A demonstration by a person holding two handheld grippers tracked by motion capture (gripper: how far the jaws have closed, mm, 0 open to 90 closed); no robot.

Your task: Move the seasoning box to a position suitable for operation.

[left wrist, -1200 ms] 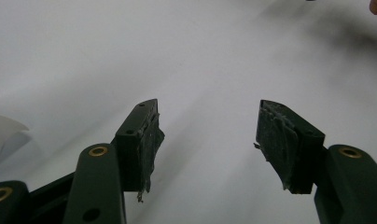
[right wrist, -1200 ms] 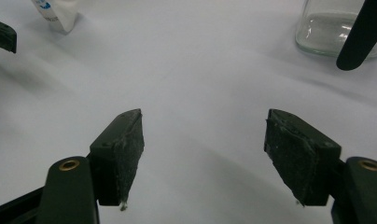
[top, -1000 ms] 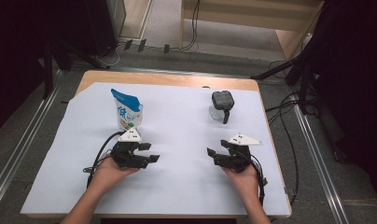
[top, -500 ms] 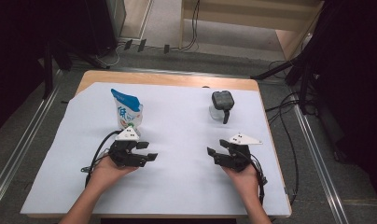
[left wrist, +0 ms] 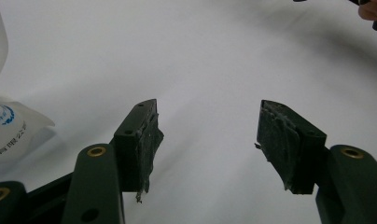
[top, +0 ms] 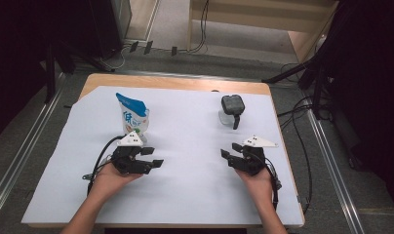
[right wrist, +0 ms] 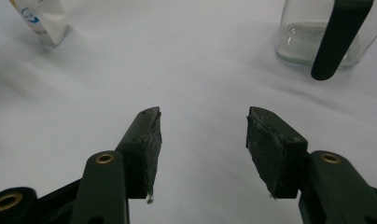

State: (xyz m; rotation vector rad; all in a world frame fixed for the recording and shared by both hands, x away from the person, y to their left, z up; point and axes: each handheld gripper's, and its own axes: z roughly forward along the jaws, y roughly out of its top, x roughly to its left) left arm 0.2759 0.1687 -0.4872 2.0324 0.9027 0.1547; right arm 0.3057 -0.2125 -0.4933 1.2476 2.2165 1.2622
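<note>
The white and blue stand-up pouch (top: 132,117) stands upright left of centre in the high view, on the white sheet that covers the desk (top: 195,195), just above the left claw (top: 153,157). The clear glass jar with a dark grey lid and a black handle (top: 231,111) stands right of centre, above the right claw (top: 229,151) and apart from it.

Both forearms come in from the bottom edge of the high view, each hand wrapped around a black claw body low over the sheet. The left claw points toward the right of the frame, its jaws apart with nothing between them. The right claw points toward the left of the frame and slightly up; its jaws have just been closing, yet they stand apart over bare sheet and hold nothing.

Blue print covers the front of the pouch, with one large character in the high view, too small to read with certainty. The left gripper view catches the pouch (left wrist: 4,116) at its left edge, where a round blue emblem and a few small characters show, cut off by the frame.

The right gripper view shows the jar (right wrist: 312,32) at its upper right, its glass wall see-through and the black handle hanging down its front, and the base of the pouch (right wrist: 39,16) at its upper left. The worn, frayed pads (left wrist: 151,144) on the jaws show up close in the two gripper views.
</note>
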